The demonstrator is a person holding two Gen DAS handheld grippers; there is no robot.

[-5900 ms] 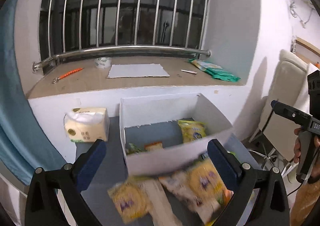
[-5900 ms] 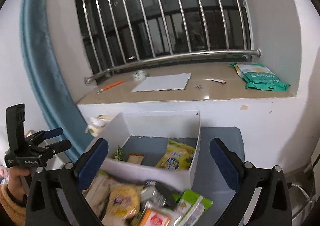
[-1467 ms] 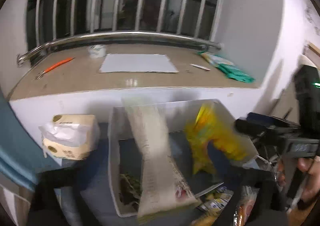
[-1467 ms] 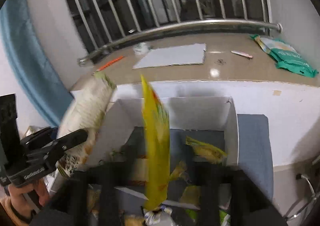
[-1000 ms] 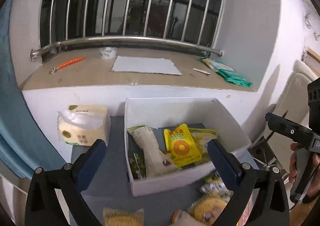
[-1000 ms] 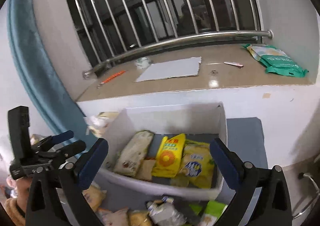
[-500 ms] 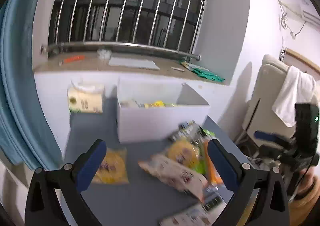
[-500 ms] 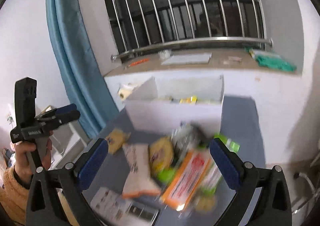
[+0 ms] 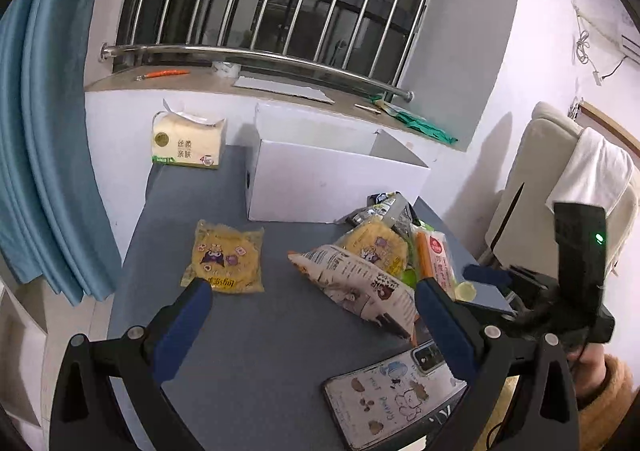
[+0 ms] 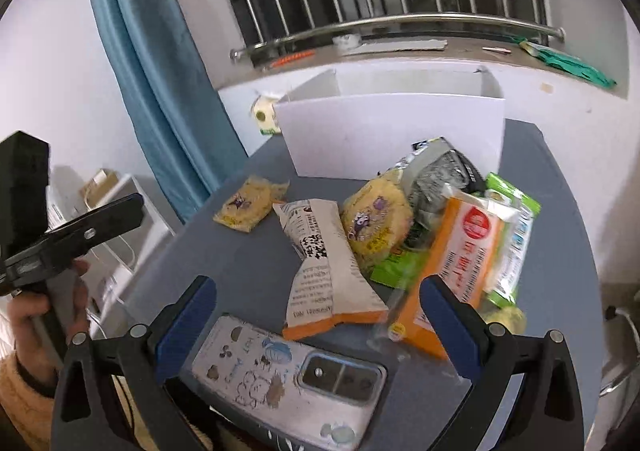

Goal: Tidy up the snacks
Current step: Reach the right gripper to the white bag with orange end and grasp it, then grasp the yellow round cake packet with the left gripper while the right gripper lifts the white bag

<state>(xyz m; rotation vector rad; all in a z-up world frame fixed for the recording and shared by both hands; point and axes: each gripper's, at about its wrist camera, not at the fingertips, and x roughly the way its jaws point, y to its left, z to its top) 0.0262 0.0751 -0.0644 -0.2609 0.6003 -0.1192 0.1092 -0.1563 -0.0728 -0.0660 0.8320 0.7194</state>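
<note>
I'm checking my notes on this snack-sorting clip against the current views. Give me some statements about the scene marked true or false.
1. Both claws are open and hold nothing. True: the left claw and the right claw both gape over the table.
2. One yellow round-cake packet lies alone, apart from the snack pile. True.
3. The phone rests inside the white box. False: it lies on the grey table, at the near edge.
4. The tissue pack sits on top of the white box. False: it stands on the table beside the box.
5. The orange packet is part of the pile before the box. True.
</note>
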